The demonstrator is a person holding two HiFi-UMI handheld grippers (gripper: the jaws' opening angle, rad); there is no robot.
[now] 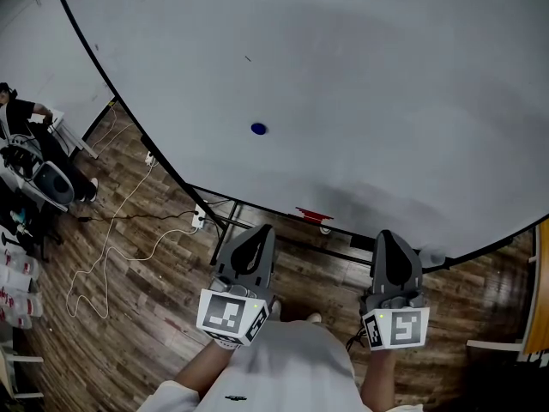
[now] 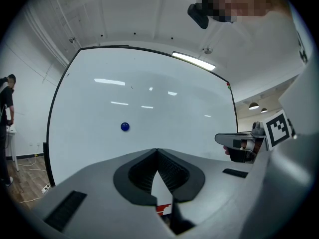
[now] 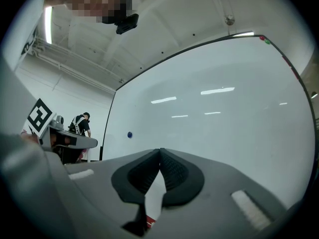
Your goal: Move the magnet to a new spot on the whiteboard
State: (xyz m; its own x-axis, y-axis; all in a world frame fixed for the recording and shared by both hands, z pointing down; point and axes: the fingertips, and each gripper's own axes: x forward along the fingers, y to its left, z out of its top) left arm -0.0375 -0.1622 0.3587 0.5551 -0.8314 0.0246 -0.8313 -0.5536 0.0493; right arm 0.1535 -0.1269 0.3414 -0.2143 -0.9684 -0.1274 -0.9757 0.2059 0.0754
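1. Looking down in the head view, the blue magnet [image 1: 258, 129] sticks to the whiteboard [image 1: 369, 67], well apart from the left hand-held gripper [image 1: 257, 233] and right hand-held gripper [image 1: 388, 237] held below its lower edge.
2. Left gripper view: jaws meet at their tips, holding nothing; magnet lies ahead, leftward.
3. Right gripper view: jaws likewise closed, empty.

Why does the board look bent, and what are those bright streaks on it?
Left gripper view: the wide-angle lens bows the whiteboard; the streaks are reflected ceiling lights. Right gripper view: same bowing and glare. Head view: a soft shadow, no streaks.
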